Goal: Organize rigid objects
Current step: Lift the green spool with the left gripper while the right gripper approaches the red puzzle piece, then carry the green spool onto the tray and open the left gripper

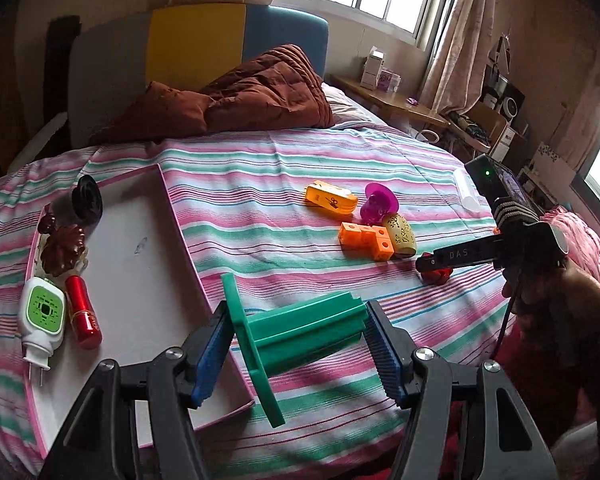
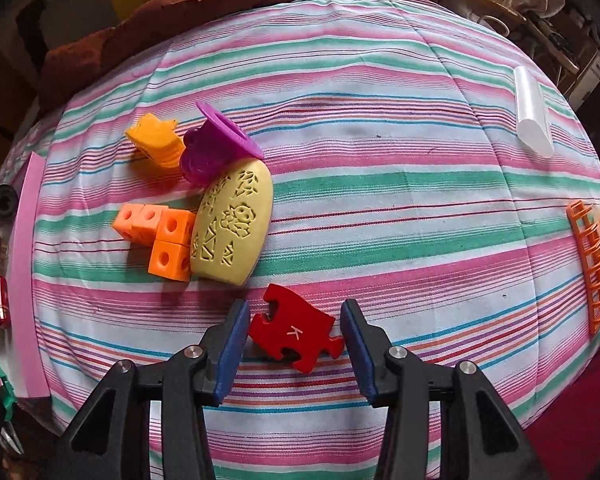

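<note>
Straddling the red puzzle piece (image 2: 294, 330), the right gripper (image 2: 294, 340) has spread jaws, pads clear; piece lies crosswise. The left gripper (image 1: 300, 344) pinches the green spool (image 1: 300, 332).

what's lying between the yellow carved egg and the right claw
Only the red puzzle piece, marked K, lying on the striped bedsheet between the right claw's fingers, in the right wrist view.
</note>
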The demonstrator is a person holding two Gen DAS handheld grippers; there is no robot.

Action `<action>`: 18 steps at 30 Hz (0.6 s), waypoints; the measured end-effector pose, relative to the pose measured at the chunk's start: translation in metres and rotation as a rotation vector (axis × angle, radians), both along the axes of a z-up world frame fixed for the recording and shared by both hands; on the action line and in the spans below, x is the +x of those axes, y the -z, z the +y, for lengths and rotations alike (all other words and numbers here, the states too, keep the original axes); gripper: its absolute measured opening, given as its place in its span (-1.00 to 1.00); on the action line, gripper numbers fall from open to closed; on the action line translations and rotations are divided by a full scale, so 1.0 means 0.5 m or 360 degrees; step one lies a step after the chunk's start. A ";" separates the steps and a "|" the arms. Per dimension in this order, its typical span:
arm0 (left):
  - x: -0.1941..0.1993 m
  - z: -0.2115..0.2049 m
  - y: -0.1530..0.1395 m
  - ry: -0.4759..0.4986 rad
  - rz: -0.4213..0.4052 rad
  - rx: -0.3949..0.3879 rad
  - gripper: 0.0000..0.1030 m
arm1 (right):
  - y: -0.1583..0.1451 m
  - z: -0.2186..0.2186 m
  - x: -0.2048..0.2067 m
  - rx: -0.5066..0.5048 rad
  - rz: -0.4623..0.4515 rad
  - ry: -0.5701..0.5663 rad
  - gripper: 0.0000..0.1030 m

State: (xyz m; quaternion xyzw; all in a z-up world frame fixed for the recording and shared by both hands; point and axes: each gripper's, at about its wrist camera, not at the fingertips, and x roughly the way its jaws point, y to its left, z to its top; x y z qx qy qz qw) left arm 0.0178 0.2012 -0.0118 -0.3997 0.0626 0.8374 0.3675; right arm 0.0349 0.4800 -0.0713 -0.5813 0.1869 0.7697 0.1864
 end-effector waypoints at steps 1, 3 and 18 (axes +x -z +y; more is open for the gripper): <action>0.000 -0.006 -0.001 -0.0008 0.0002 0.0003 0.27 | 0.000 -0.004 0.000 0.0022 -0.0004 -0.0015 -0.08; 0.000 -0.020 -0.004 -0.0032 0.0012 0.0011 0.27 | -0.003 -0.006 -0.001 0.0055 -0.0004 -0.0019 -0.09; -0.091 -0.257 0.033 -0.0534 -0.0176 0.0057 0.27 | 0.004 0.040 -0.031 0.0180 0.0036 0.0140 -0.08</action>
